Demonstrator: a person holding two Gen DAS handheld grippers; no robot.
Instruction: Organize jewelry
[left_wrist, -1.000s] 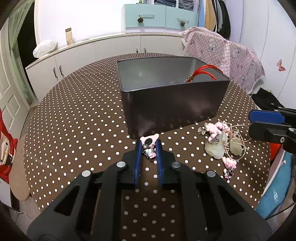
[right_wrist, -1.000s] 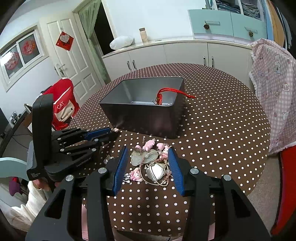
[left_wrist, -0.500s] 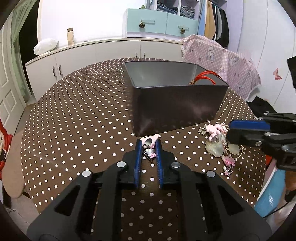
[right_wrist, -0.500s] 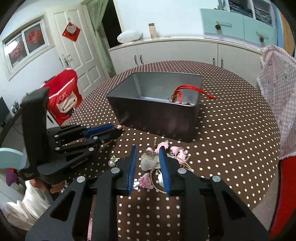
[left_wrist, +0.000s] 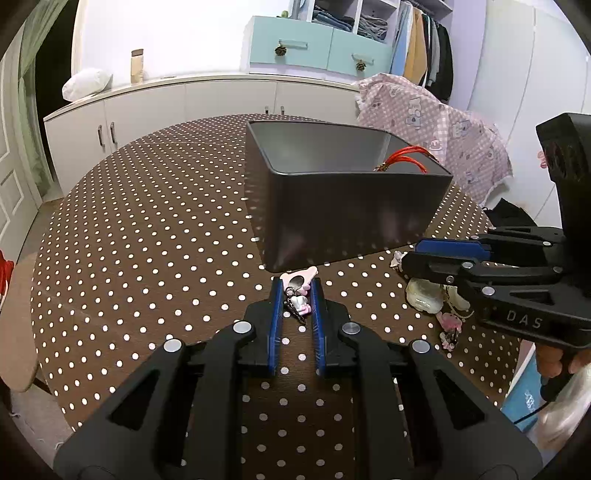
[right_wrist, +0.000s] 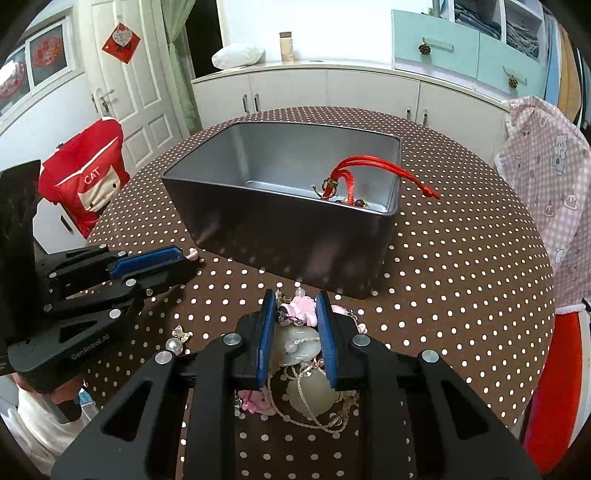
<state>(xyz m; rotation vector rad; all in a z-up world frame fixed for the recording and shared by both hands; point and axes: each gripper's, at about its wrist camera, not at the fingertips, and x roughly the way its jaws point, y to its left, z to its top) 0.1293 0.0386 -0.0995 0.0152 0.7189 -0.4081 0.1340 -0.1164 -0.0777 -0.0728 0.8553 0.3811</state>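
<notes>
My left gripper (left_wrist: 296, 291) is shut on a small pink charm (left_wrist: 298, 295) with a keyring, held just in front of the dark metal box (left_wrist: 343, 206). The box holds a red cord bracelet (right_wrist: 354, 173). My right gripper (right_wrist: 295, 306) is shut on a pink charm (right_wrist: 301, 310) at the far edge of the jewelry pile (right_wrist: 306, 373) of pale jade pendants and pink charms on the dotted table. The right gripper also shows in the left wrist view (left_wrist: 436, 254), and the left gripper in the right wrist view (right_wrist: 173, 258).
A pearl earring and small bow piece (right_wrist: 177, 339) lie left of the pile. The round table has a brown polka-dot cloth (left_wrist: 147, 229). A chair with pink checked cloth (right_wrist: 546, 177) stands at the right, a red chair cover (right_wrist: 88, 177) at the left.
My right gripper moved forward over the pile toward the box and its jaws narrowed onto the pink charm. My left gripper kept its hold on its charm and rose slightly.
</notes>
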